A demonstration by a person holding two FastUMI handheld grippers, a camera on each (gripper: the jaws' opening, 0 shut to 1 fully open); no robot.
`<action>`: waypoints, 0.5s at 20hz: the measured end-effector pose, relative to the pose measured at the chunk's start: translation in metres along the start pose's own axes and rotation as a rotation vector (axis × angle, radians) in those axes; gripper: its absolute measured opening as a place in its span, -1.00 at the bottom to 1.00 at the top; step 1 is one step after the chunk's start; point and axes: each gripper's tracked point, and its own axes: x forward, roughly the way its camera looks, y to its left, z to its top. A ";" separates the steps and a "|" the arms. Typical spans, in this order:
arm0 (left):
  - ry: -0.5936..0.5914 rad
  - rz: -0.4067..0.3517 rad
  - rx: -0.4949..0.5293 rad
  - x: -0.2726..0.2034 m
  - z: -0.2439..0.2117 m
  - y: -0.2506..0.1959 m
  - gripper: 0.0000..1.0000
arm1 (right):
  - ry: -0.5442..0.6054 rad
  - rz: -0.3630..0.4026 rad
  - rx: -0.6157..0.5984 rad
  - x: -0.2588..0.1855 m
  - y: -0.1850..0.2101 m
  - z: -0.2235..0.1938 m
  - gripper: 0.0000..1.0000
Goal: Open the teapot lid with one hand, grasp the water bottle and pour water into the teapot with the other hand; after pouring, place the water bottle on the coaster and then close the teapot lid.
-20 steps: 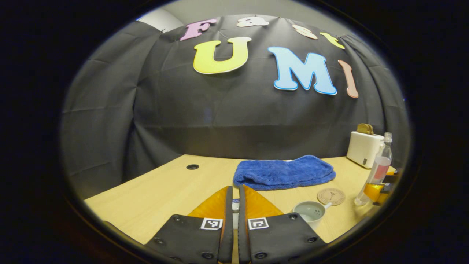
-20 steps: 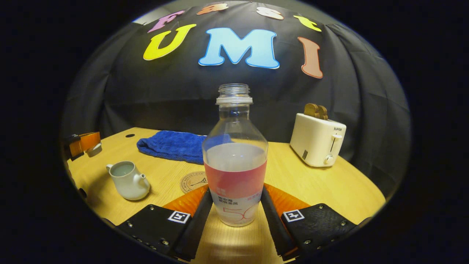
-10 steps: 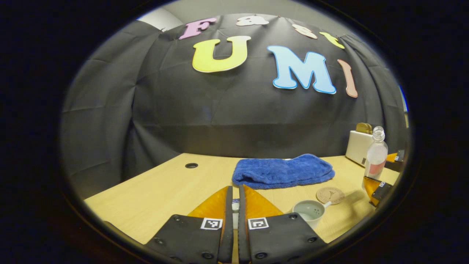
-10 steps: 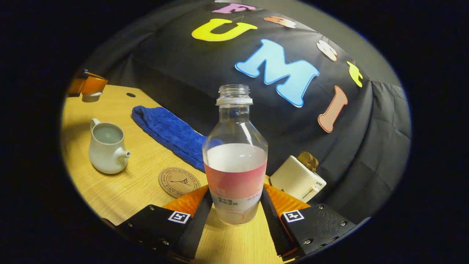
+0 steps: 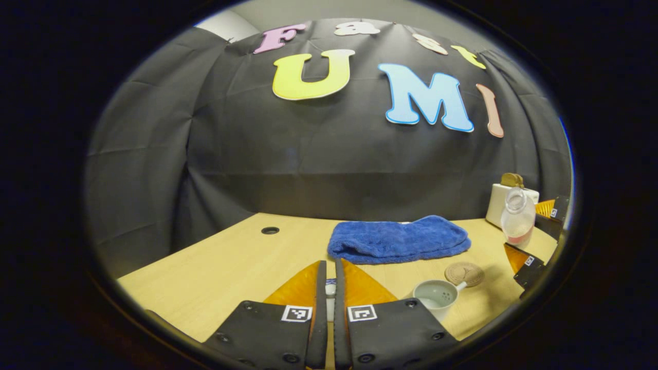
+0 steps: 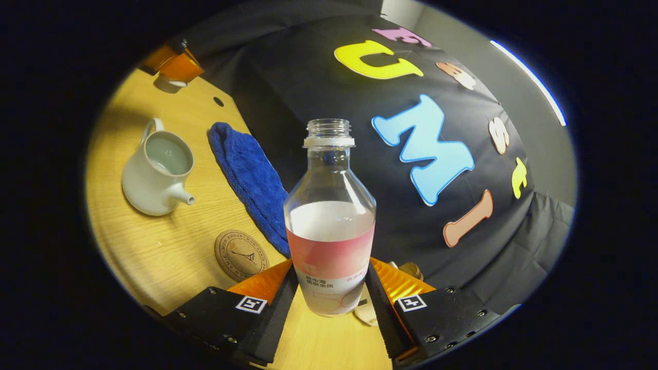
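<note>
right gripper [image 6: 329, 288] jaws clamped on water bottle [image 6: 329, 226], label unreadable | left gripper [image 5: 329, 288] jaws clamped on teapot lid [image 5: 329, 289]

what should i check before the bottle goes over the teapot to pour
1. Lid off the teapot: ok, mouth open, inside visible.
2. Lid held by the left gripper: ok, pinched between its fingers, away from the pot.
3. Water bottle gripped: ok, right gripper fingers press both sides.
4. Bottle uncapped: ok, neck is open.
5. Bottle mouth above the pot opening: not ok, off to the side of it.
6. Coaster free for the bottle afterwards: ok.
</note>
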 end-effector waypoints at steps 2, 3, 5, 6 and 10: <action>0.001 0.003 0.003 0.000 0.000 0.001 -0.75 | -0.012 -0.004 -0.068 0.002 -0.001 0.003 0.53; 0.002 0.005 0.004 0.000 -0.003 0.002 -0.75 | -0.016 -0.001 -0.094 0.004 -0.001 0.005 0.54; 0.003 0.008 0.005 -0.001 -0.002 0.003 -0.75 | -0.028 -0.011 -0.149 0.009 0.001 0.010 0.53; 0.004 0.008 0.004 0.000 -0.003 0.004 -0.75 | -0.036 -0.022 -0.185 0.012 0.000 0.015 0.53; 0.014 0.008 -0.001 0.001 -0.010 0.001 -0.75 | -0.080 -0.047 -0.303 0.014 -0.002 0.024 0.53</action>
